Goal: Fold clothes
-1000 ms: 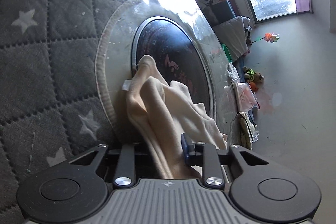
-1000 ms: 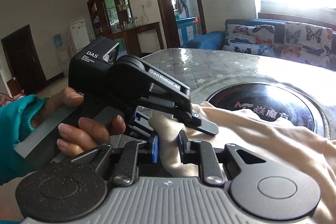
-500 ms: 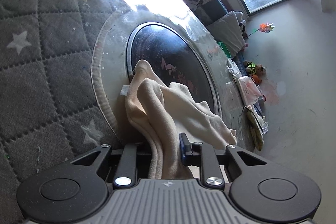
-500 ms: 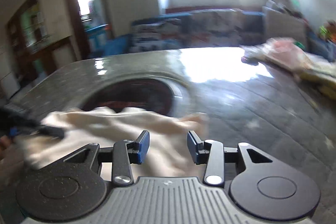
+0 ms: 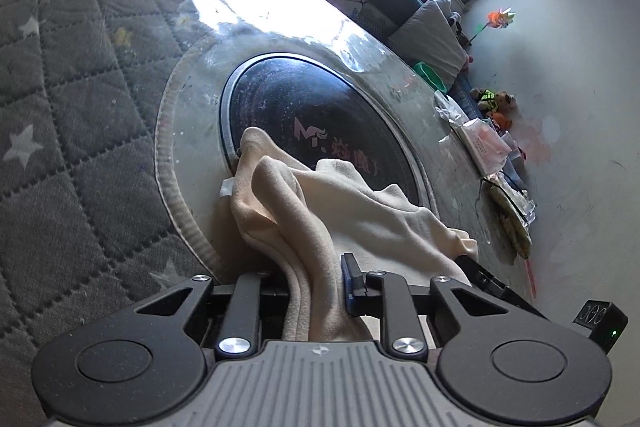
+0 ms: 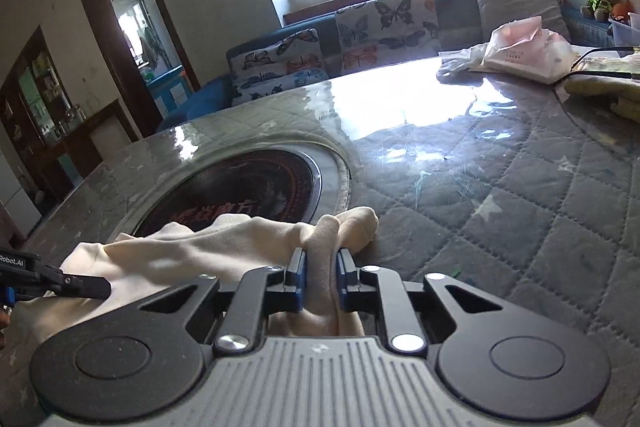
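Note:
A cream garment point(image 5: 320, 203) lies bunched across the round dark cooktop point(image 5: 320, 115) set into the quilted grey table point(image 5: 80, 131). My left gripper point(image 5: 316, 279) is shut on one end of it, the cloth running up between the pads. In the right wrist view the same garment point(image 6: 224, 243) stretches leftward, and my right gripper point(image 6: 320, 275) is closing on a fold at its other end, pads pressing the cloth. The left gripper's finger point(image 6: 80, 283) shows at the left edge, holding the far end. The right gripper's body point(image 5: 492, 283) pokes in at the lower right of the left wrist view.
A pink plastic package point(image 6: 520, 47), white bags and a yellow-green cloth point(image 6: 600, 87) with a black cable sit at the table's far right. A sofa with butterfly cushions point(image 6: 384, 23) runs behind the table under the window. A doorway point(image 6: 132, 39) opens at the left.
The right gripper swung away from beside the left gripper to the garment's other end, opened, then closed on a fold. The left gripper rolled a little and kept its hold.

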Motion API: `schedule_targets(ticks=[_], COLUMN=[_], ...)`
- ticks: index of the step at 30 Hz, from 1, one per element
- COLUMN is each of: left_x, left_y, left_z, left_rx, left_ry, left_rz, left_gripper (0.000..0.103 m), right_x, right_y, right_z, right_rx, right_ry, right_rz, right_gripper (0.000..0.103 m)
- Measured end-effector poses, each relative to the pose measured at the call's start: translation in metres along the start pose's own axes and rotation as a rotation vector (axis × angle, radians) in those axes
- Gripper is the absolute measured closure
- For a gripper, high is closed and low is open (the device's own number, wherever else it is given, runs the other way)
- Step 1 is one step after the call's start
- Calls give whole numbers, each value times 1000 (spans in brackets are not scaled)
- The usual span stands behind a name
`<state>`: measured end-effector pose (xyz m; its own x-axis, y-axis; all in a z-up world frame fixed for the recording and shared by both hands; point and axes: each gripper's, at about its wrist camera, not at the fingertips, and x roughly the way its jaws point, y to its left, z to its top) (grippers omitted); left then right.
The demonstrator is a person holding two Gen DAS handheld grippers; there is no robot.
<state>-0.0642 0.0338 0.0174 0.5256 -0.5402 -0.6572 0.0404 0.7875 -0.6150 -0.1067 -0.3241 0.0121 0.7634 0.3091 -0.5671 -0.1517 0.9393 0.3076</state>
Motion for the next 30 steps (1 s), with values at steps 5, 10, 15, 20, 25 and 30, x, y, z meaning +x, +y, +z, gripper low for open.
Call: schedule_targets(ticks=[5,10,15,20,25,30], left_x=[-8,-6,16,45,77,102], left_y=[-21,-58,-102,-148,-192,-225], left_z=[5,7,2,-11,-29,-48], left_rx=[84,177,259,333,393,448], left_ry=[-18,-11,28,72,119,150], left_rz=[-19,-86,-159,-241,-287,-318], left_gripper=[85,86,86,86,86,86], right_x=[-25,-62,-111,-152,-180,-195], right_y=[5,3,-17,-50,-85,-113], right_z=[4,9,14,15,14,8], right_rx=[-19,-38,-43,-34,-20,-2], right_ry=[-60,-138,-208,-249,-269,-276], right_rz=[-11,-51,-153,-283,-384,-451], right_gripper=[91,92,92,92,92,92])
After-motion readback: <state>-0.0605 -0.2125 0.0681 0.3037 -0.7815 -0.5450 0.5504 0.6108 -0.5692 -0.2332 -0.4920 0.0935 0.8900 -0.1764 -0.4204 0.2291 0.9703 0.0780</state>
